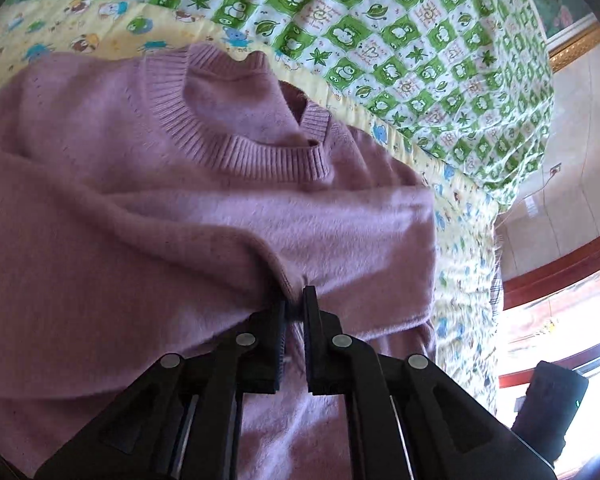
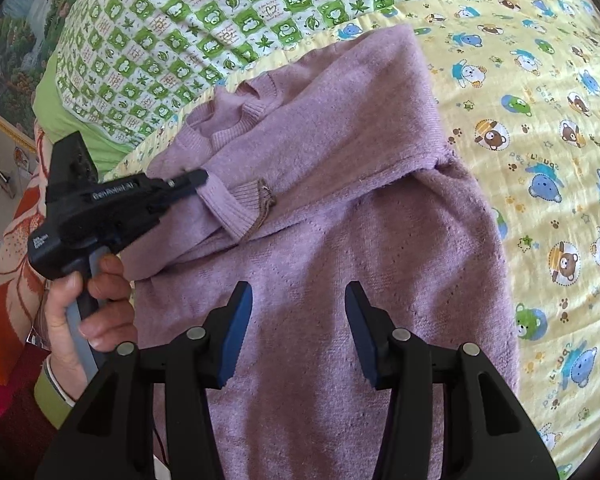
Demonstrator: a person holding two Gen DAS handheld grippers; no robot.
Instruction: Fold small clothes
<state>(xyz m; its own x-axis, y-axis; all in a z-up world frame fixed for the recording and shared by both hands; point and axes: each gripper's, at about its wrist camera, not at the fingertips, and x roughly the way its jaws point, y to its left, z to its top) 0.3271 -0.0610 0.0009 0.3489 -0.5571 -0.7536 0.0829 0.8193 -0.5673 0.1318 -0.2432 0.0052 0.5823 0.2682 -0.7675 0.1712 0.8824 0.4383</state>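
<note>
A small mauve knitted sweater (image 2: pixel 340 208) lies on a yellow bear-print sheet (image 2: pixel 540 128). Both sleeves are folded across its front. In the left wrist view the sweater (image 1: pixel 140 184) fills the frame, ribbed collar up. My left gripper (image 1: pixel 295 300) is shut on the edge of the folded sleeve. In the right wrist view the left gripper (image 2: pixel 198 178) shows at the left, at the ribbed cuff (image 2: pixel 246 204). My right gripper (image 2: pixel 299 300) is open and empty, hovering over the sweater's lower body.
A green and white patterned quilt (image 2: pixel 180 20) lies beyond the collar. The bed edge drops off at the right in the left wrist view (image 1: pixel 496 240), with floor and a window behind. An orange floral cloth (image 2: pixel 16 240) lies at the left.
</note>
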